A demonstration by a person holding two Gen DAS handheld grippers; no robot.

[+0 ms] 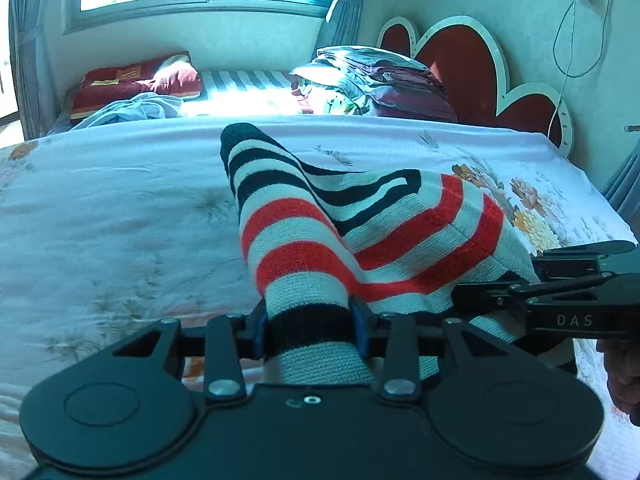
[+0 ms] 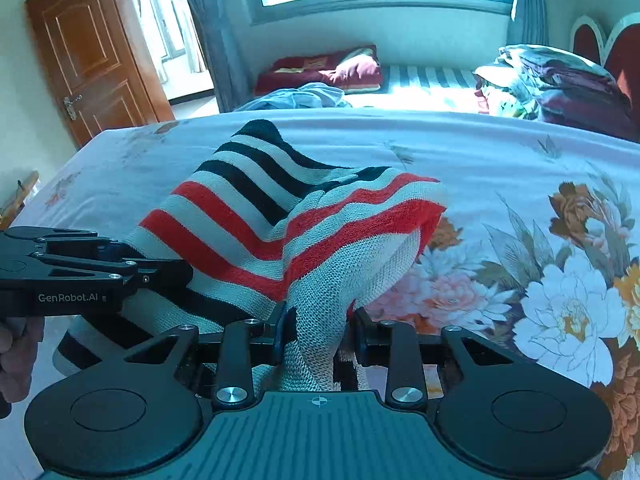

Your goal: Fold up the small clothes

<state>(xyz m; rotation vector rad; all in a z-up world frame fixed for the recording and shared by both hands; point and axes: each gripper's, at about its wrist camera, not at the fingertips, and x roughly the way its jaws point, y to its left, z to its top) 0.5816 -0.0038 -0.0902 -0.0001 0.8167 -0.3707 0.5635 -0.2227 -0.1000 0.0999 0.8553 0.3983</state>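
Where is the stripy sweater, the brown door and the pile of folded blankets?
Stripy sweater (image 1: 304, 256): left wrist view, red stripe.
Brown door (image 2: 86, 56): right wrist view, upper panel.
Pile of folded blankets (image 1: 384, 80): left wrist view, its middle.

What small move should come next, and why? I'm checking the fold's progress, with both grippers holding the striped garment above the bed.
Probably carry both grippers forward and lower the striped garment onto the floral sheet. The left gripper and right gripper each have jaws closed on an edge, and the cloth hangs bunched and lifted, not yet folded flat.
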